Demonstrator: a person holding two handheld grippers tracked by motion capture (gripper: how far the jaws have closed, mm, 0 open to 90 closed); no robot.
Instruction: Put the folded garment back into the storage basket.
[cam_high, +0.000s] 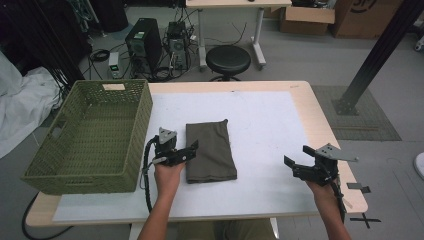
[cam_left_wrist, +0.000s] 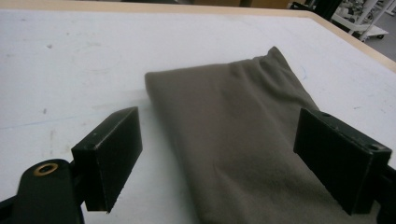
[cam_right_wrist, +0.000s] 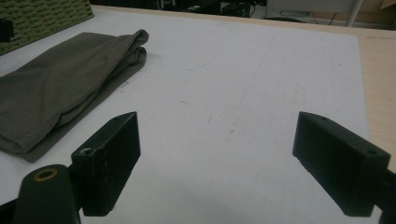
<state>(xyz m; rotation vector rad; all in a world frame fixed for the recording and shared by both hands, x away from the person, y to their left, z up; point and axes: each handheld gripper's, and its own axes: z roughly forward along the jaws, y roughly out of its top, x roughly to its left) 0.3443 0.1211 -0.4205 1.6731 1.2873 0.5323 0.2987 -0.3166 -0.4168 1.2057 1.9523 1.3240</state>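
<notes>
Folded cloth (cam_high: 210, 152) right of basket (cam_high: 90, 136)

text: none legible | cardboard box (cam_high: 367, 15): dark mark, perhaps letters, too cropped to read

Grippers: I counted two, left gripper (cam_high: 186, 150) and right gripper (cam_high: 296, 165), each with its jaws spread wide.
Jaws: two per gripper, four total.
Hands: two, left hand (cam_high: 167, 175) and right hand (cam_high: 322, 192), one per gripper.
Folded cloths: one, olive-brown folded cloth (cam_high: 210, 151), flat on the mat.
Baskets: one, green woven basket (cam_high: 130, 145), at the table's left.
Mats: one, white mat (cam_high: 265, 130), on the table.
Tables: I saw two, work table (cam_high: 327, 145) and a second table (cam_high: 235, 4) behind it.
Stools: one, black stool (cam_high: 228, 60).
Computer towers: two on the floor, computer tower (cam_high: 144, 42) and a smaller tower (cam_high: 177, 42).
Cardboard boxes: two at top right, cardboard box (cam_high: 306, 20) and a larger box (cam_high: 367, 17).
</notes>
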